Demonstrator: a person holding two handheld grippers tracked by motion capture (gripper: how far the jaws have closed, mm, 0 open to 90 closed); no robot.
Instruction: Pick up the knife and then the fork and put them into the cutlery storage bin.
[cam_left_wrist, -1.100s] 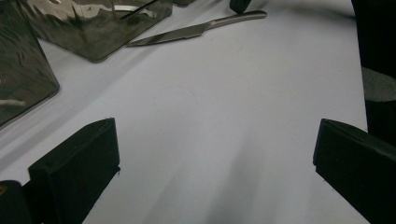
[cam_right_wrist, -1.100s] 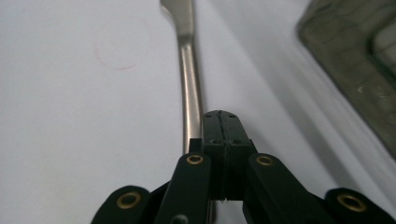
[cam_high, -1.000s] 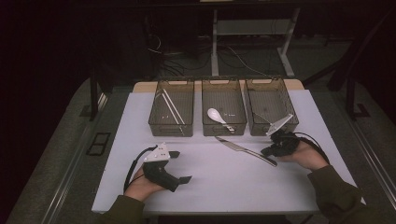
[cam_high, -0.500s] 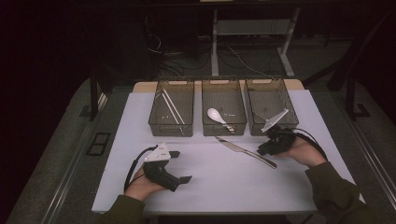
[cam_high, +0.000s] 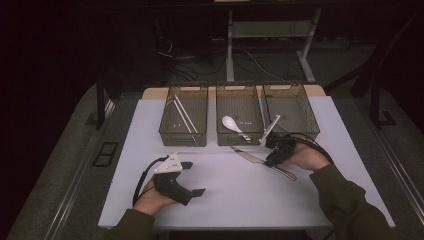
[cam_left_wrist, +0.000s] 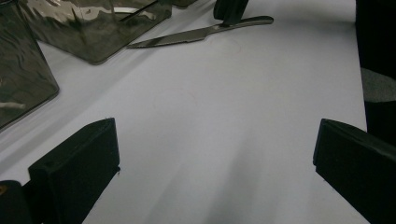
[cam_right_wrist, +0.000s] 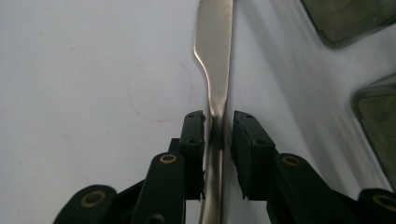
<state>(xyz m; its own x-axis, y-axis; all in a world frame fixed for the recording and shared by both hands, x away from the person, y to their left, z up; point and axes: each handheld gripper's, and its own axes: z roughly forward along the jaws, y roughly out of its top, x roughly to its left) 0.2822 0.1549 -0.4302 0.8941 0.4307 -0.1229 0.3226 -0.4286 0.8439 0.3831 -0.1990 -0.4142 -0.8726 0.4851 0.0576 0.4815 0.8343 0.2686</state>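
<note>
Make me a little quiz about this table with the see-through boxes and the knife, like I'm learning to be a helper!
1. True or false: the knife lies inside one of the bins.
2. What lies in the middle bin? A) a white spoon B) a cup C) a pair of scissors
3. Fill in the gap: the right gripper has one jaw on each side of the knife's ____.

Key:
1. False. It lies on the white table, in front of the bins.
2. A.
3. Handle. The jaws have just been opening and are not squeezing it yet.
</note>
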